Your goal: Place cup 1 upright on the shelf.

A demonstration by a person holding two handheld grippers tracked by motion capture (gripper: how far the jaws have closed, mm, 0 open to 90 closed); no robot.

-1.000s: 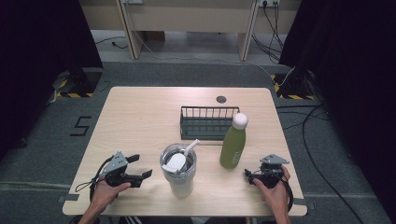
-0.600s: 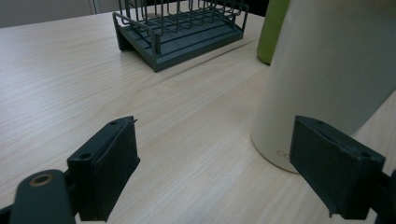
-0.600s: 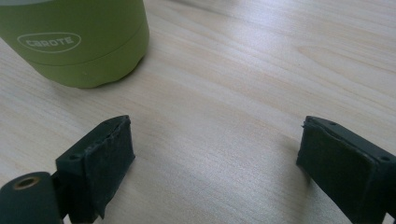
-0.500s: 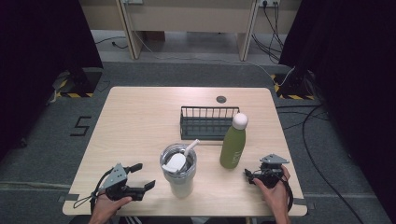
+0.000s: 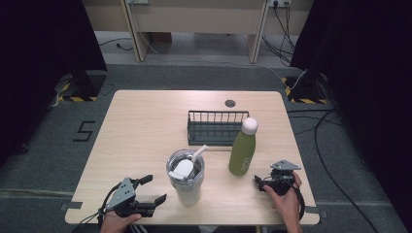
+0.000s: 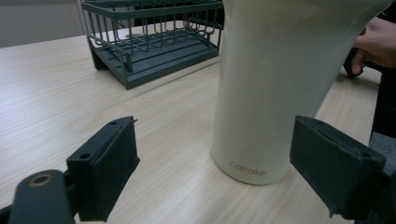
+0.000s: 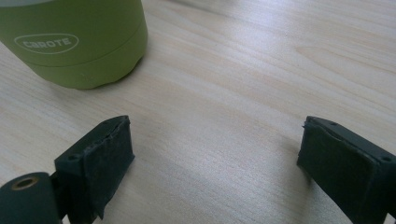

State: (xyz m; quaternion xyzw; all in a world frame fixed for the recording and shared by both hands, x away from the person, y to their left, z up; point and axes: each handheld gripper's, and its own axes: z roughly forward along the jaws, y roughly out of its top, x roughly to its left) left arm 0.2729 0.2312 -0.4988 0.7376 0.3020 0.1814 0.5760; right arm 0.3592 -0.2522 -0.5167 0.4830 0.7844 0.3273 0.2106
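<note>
A cream tumbler (image 5: 185,178) with a lid and a straw stands near the table's front edge. In the left gripper view its wall (image 6: 280,84) rises just beyond the jaws. My left gripper (image 5: 152,189) lies low at the front left, open, pointing at the tumbler with nothing held (image 6: 222,173). A green bottle (image 5: 242,151) with a white cap stands to the right of the tumbler. My right gripper (image 5: 259,183) rests open on the table just right of the bottle. The bottle's base (image 7: 79,42) sits ahead and left of that gripper's empty jaws (image 7: 215,163).
A dark wire rack (image 5: 216,127) sits behind the tumbler and the bottle, also seen as the rack (image 6: 149,46) in the left gripper view. A small round grommet (image 5: 230,103) marks the table's far side. The other hand (image 6: 373,42) shows past the tumbler.
My left gripper has drawn back toward the table's near edge and turned its jaws toward the tumbler. The right gripper has stayed where it was.
</note>
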